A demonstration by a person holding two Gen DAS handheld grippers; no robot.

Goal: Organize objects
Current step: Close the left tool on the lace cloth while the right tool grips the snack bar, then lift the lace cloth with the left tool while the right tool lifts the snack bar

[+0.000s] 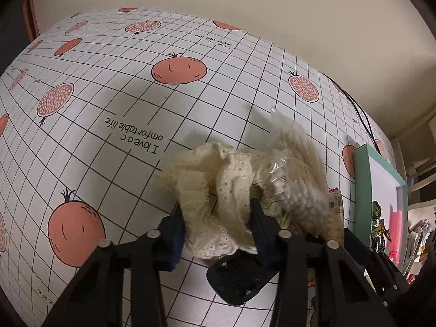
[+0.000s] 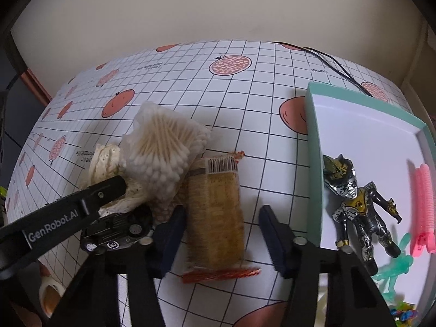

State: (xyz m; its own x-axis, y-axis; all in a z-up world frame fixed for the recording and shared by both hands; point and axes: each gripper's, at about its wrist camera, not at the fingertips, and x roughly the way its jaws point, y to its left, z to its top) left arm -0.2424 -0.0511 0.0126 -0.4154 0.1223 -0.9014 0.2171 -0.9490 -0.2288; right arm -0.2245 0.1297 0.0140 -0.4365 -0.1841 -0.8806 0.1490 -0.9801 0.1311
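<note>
We count one cream lace cloth (image 1: 218, 193), one clear bag of cotton swabs (image 2: 163, 147), one brown snack packet (image 2: 215, 212), one black toy car (image 2: 117, 231), and one teal-rimmed box (image 2: 313, 141) that holds one silver and gold action figure (image 2: 354, 204), one pink ribbed item (image 2: 423, 209) and one pale green rubbery toy (image 2: 397, 264). Our left gripper (image 1: 215, 223) has its two dark pads closed partway on the bunched lace cloth, which fills the gap between them, with the toy car lying on its side just below. Our right gripper (image 2: 220, 237) stands wide open, its pads either side of the snack packet and not touching it. The packet lies flat, its long axis running away from us, the barcode end far and the red crimped end near. The bag of swabs leans against the far left corner of the packet, its white tips pointing toward us, and touches the lace cloth on its other side. All of these things sit together near the front of the table (image 1: 109, 136), just left of the box. The table is covered with a white cloth printed with a black grid, orange pomegranates and small lettering. A thin black cable (image 2: 335, 65) runs across its far right corner. Behind the table rises a plain cream wall (image 2: 218, 5).
</note>
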